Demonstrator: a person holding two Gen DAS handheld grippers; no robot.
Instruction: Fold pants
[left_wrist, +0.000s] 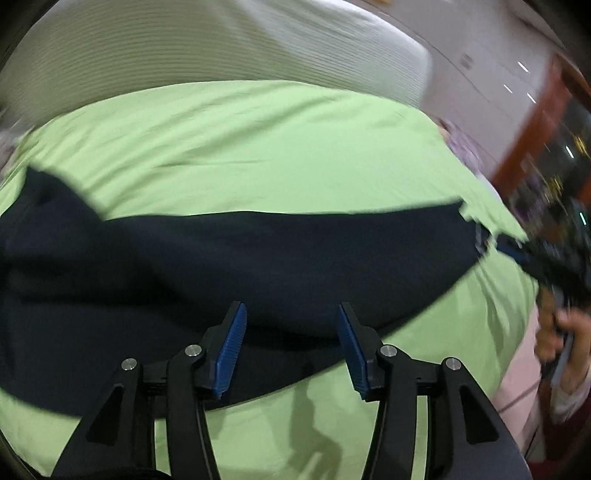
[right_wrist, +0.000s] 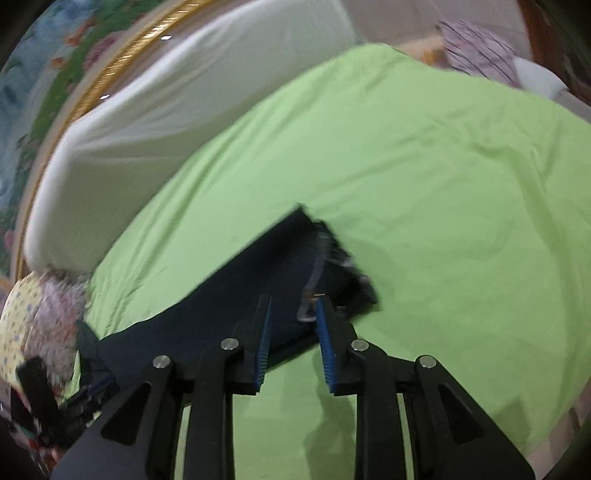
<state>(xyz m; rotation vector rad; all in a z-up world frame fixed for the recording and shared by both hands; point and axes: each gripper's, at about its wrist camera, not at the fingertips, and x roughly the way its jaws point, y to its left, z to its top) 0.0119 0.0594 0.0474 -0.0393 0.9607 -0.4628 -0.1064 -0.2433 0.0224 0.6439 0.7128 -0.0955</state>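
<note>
Dark navy pants (left_wrist: 221, 258) lie stretched across a light green bed sheet (left_wrist: 240, 140). My left gripper (left_wrist: 291, 314) is open and empty, its blue pads just over the near edge of the pants. In the right wrist view one end of the pants (right_wrist: 295, 266) lies on the sheet (right_wrist: 443, 184), with a pale label or cord at its edge. My right gripper (right_wrist: 293, 306) is open over that end. The right gripper also shows in the left wrist view (left_wrist: 554, 254), blurred, at the right end of the pants.
A white ribbed pillow or mattress edge (left_wrist: 184, 48) lies at the far side of the bed, also in the right wrist view (right_wrist: 166, 96). A gold-framed floral picture (right_wrist: 55, 74) hangs behind it. Patterned cloth (right_wrist: 40, 314) lies at the left. A person's hand (left_wrist: 565, 339) is at the right.
</note>
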